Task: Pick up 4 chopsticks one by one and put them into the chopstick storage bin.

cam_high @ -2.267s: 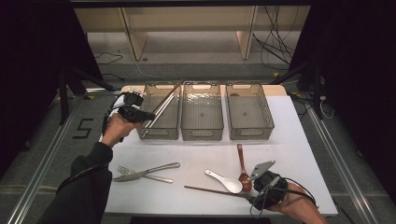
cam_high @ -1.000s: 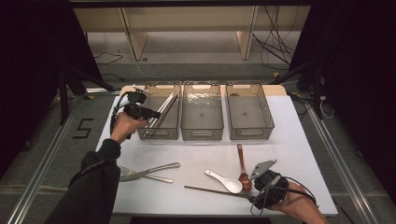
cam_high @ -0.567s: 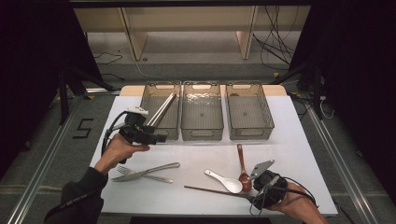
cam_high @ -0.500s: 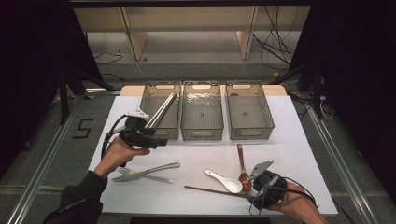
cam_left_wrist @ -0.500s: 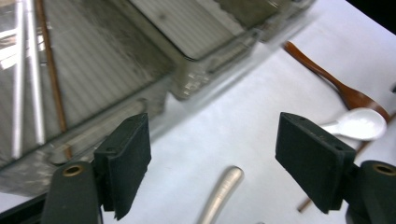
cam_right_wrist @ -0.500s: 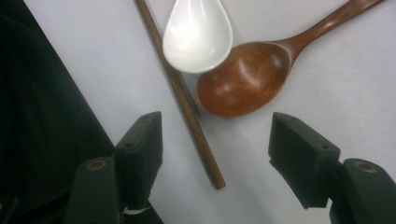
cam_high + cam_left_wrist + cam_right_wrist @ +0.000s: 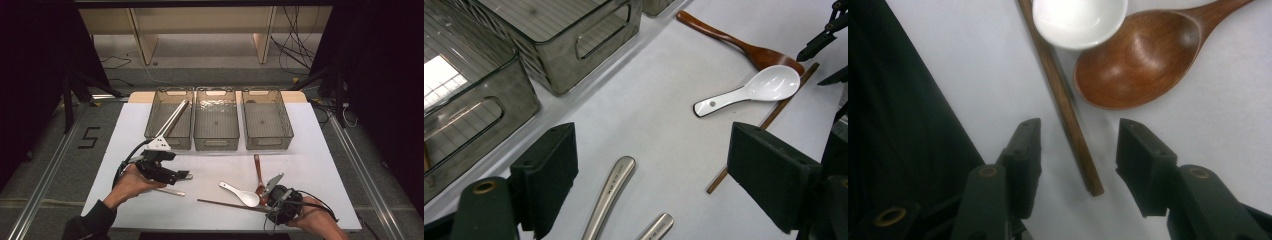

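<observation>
1. Wooden chopstick [image 7: 1068, 112]: lies flat on the white table [image 7: 320, 150], its end between your right gripper [image 7: 1079, 145]'s parted jaws. Thin, light, stiff, likely to roll; pinch it near that end.
2. Metal handles [image 7: 609, 197]: lie under your left gripper [image 7: 651, 175], its jaws wide apart. Smooth, probably slippery.
3. Obstacles: white spoon [image 7: 1079, 19] and wooden spoon [image 7: 1133, 65] crowd the chopstick.
4. Three bins [image 7: 216, 120] stand beyond.
</observation>
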Demonstrator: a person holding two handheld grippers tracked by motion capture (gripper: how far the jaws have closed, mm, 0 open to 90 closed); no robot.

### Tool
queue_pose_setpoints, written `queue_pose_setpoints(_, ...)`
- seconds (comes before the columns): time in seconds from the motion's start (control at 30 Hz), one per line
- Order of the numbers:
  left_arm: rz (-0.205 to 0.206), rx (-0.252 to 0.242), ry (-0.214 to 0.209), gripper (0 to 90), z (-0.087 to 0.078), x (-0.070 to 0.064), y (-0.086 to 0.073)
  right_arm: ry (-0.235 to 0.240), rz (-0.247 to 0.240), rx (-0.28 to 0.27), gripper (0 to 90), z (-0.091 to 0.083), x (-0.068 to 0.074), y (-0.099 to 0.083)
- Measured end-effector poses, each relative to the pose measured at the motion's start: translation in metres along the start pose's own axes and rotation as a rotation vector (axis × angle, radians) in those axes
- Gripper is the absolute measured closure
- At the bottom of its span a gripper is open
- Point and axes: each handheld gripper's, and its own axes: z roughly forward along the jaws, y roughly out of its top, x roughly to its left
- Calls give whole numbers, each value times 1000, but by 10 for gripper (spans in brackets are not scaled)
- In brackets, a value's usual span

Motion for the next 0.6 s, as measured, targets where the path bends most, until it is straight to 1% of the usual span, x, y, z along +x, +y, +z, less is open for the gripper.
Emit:
queue_pose_setpoints(0.13,-3,10,4,195,0,-2,-2,1,-6,27,621,2,-1,3)
queue_pose_setpoints(0.23,-3,3,2,194,-1,-3,-3,10,-25,43,666,4,-2,5)
queue_pose_setpoints(0.37,-13,17,0,194,1,0,-4,11,-51,74,714,6,1,9)
queue_pose_setpoints(0.43,-10,22,1,194,1,-1,-4,21,-61,78,739,6,1,9)
queue_pose_setpoints(0.5,-10,22,-4,194,2,-2,-4,24,-83,80,784,6,3,10)
queue_pose_setpoints(0.57,-7,29,-13,195,3,-2,-4,9,-128,90,820,6,8,11)
queue_pose_setpoints(0.6,-10,33,-13,195,3,-2,-4,6,-135,103,834,6,10,12)
